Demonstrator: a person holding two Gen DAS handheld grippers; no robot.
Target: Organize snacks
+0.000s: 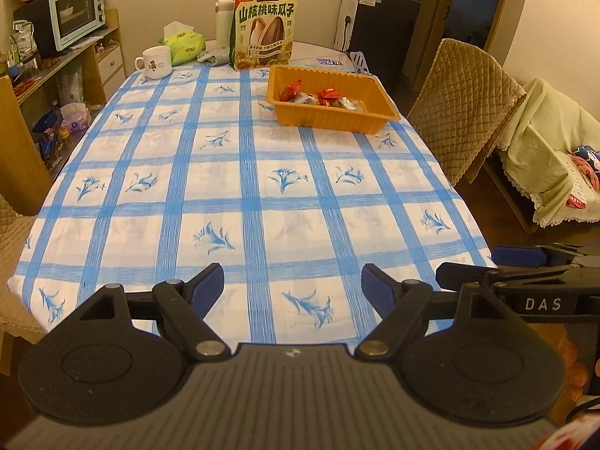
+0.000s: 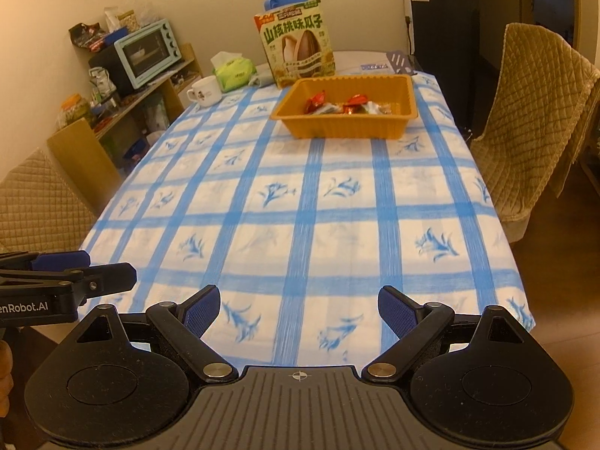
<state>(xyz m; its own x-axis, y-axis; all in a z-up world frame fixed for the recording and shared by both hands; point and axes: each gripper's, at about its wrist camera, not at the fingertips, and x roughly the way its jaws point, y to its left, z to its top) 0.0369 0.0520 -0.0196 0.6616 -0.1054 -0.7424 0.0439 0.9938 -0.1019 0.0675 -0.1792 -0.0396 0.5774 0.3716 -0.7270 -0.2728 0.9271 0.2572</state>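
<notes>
We hover both grippers over the near bench edge, left gripper point(image 1: 292, 288) and right gripper point(image 2: 299, 309) jaws wide and empty; the snacks point(image 2: 347, 107) sit in the orange tray point(image 2: 318, 127) far across.

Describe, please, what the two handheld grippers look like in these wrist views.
Both the left gripper and right gripper are matte black, with ribbed bodies, round pivot housings, silver rivets and blue textured fingertips. White lettering marks their sides.
</notes>
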